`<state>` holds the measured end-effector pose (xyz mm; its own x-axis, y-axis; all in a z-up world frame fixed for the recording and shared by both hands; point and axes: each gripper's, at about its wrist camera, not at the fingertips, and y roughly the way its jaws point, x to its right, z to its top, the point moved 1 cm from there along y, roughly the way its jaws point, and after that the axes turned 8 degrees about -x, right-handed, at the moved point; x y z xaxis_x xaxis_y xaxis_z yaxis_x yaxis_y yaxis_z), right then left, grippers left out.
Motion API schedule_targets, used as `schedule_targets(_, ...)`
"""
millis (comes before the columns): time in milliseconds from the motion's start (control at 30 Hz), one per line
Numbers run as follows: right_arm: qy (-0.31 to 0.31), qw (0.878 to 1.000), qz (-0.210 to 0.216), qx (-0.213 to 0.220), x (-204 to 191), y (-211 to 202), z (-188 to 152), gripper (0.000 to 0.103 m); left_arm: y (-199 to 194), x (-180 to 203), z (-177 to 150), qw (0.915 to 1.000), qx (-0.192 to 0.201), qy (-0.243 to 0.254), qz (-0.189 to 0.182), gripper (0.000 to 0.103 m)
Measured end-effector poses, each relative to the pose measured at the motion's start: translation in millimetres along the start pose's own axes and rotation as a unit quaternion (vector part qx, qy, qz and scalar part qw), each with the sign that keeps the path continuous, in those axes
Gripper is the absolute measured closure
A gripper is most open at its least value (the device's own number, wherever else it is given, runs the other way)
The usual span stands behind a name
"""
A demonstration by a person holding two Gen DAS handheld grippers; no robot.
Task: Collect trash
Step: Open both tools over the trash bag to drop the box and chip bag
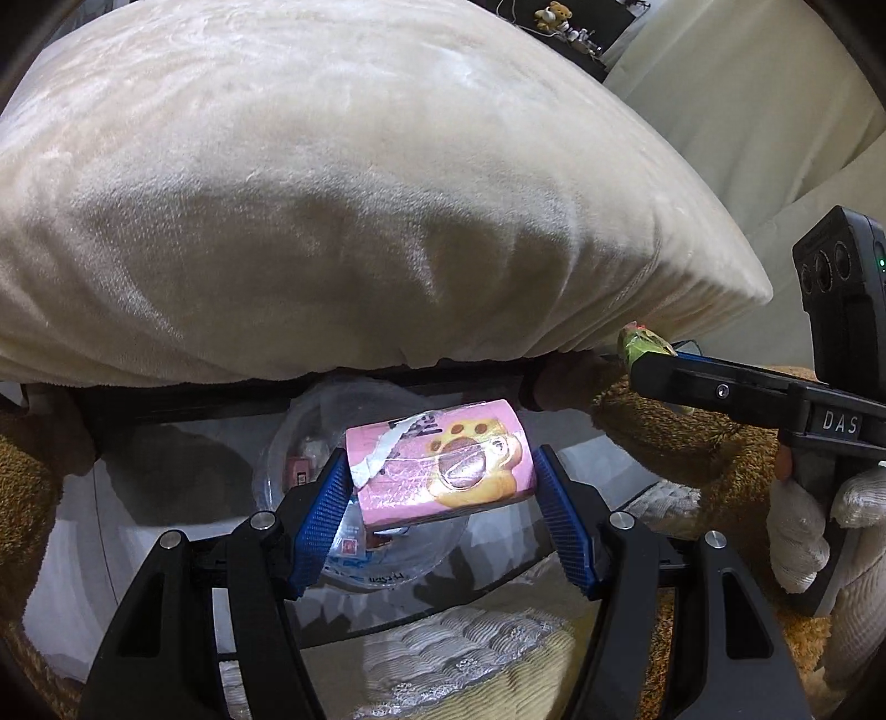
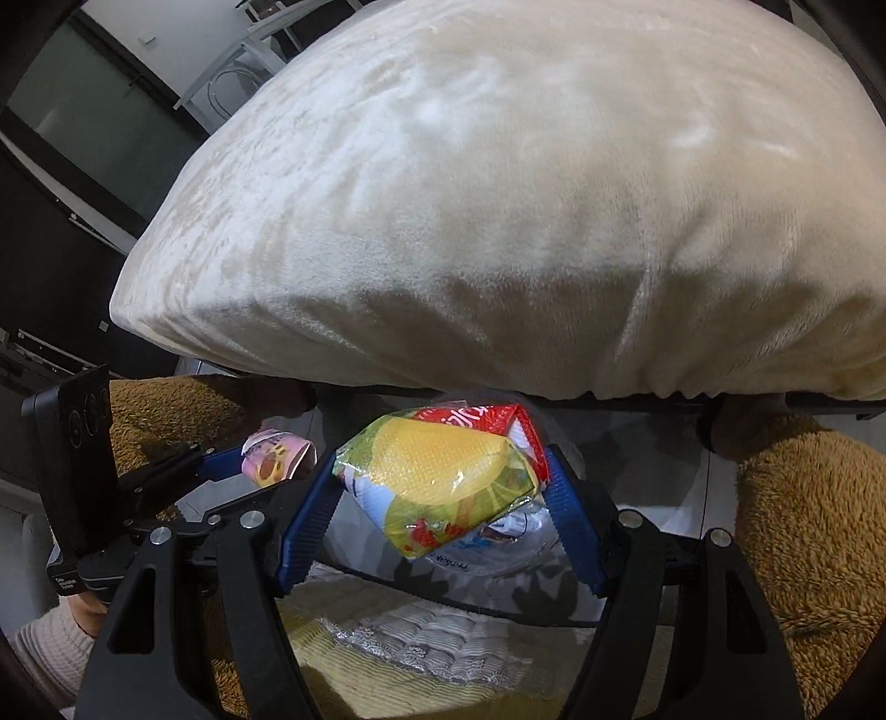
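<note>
Trash in both tongs: pink wrapper (image 1: 440, 462) with a paw-print and bear picture, torn along one edge, pinched between the blue ribbed pads (image 1: 321, 512) of the left tongs (image 1: 440, 493). Yellow-green wrapper (image 2: 443, 476) with a red end, crumpled, pinched between the pads of the right tongs (image 2: 443, 498). Both wrappers held above a clear plastic bag (image 1: 387, 559) with other packaging inside, low in front of the tongs. Large cream plush pillow (image 1: 332, 194) filling the upper half of both views, its lower edge just above the held wrappers. Brown fuzzy fabric (image 2: 803, 526) to either side of the bag. White quilted cloth with a lace edge (image 2: 421, 642) near the bottom, beneath the tongs. From the left wrist view, right tongs (image 1: 645, 354) at the right edge, pointing left, with a scrap of green wrapper at the tip; gloved hand (image 1: 803, 531) gripping the handle below. From the right wrist view, left tongs (image 2: 271, 459) at the left edge with the pink wrapper at the tip. Small teddy bear (image 1: 554, 14) far off at the top of the left wrist view.
</note>
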<state>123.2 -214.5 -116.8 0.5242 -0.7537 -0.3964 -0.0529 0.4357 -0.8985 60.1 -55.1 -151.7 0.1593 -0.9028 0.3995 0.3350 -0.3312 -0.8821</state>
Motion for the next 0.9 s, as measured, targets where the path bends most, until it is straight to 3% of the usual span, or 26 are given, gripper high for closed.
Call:
schedule_targets(200,0.041,0.998,0.005,-0.050,8.8,26.6,6.5,0.031,18.3,-13.5,-0.5,0.9990,-0.035,-0.026,0.012,0.038)
schedule_targets(600,0.067,0.993,0.004,-0.100,13.7,59.2,13.4,0.031,47.9,-31.0,-0.6,0.9932,-0.095,-0.062,0.027,0.038)
schedule_targets(900,0.081,0.990,0.002,-0.111,17.5,66.8,14.6,0.030,57.5,-31.9,-4.5,0.9902,-0.120,-0.061,0.038,0.038)
